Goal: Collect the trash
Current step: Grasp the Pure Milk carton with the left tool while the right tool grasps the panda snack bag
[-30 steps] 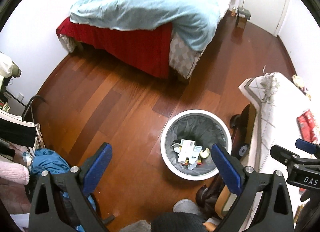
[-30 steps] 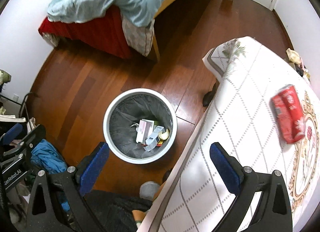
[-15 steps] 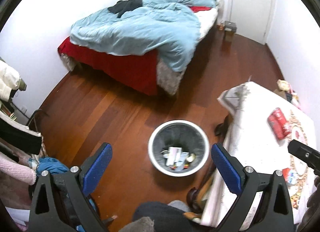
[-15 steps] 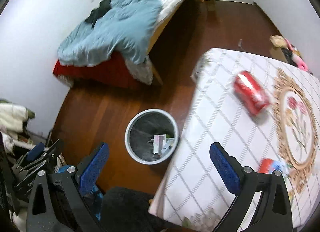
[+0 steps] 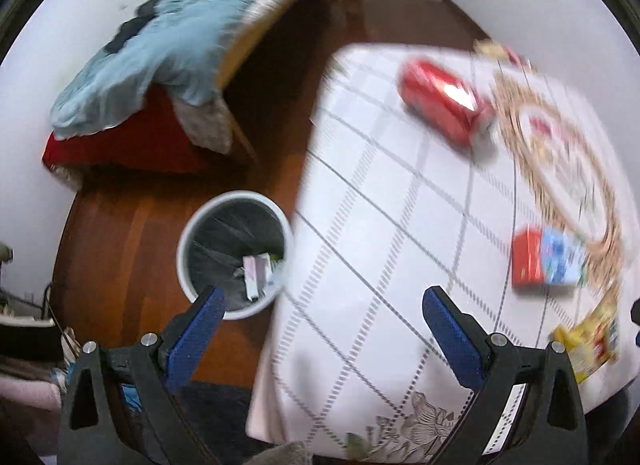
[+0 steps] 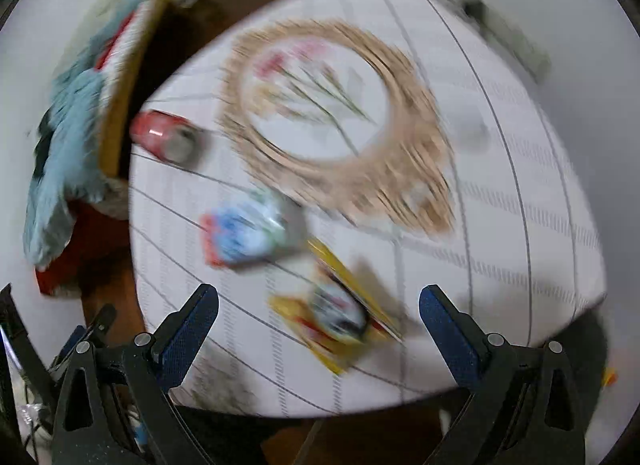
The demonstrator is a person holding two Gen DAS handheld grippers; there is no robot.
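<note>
Both grippers, left (image 5: 320,329) and right (image 6: 318,325), spread, empty. Bin (image 5: 234,253) on floor holds some trash (partly done); red can (image 5: 442,105), carton (image 6: 244,233), yellow wrapper (image 6: 336,317) left on table (image 5: 380,225).

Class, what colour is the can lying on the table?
Red can, with a silvery end; the left wrist view shows it best.

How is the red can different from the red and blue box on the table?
The red can is round and long, lying on its side; the red and blue box is flat-sided with corners. The can is red with a silvery end, while the box is red at one end and blue and white along the rest. The can lies nearer the bed; the box lies nearer the grippers. Both rest on the white tablecloth, untouched.
</note>
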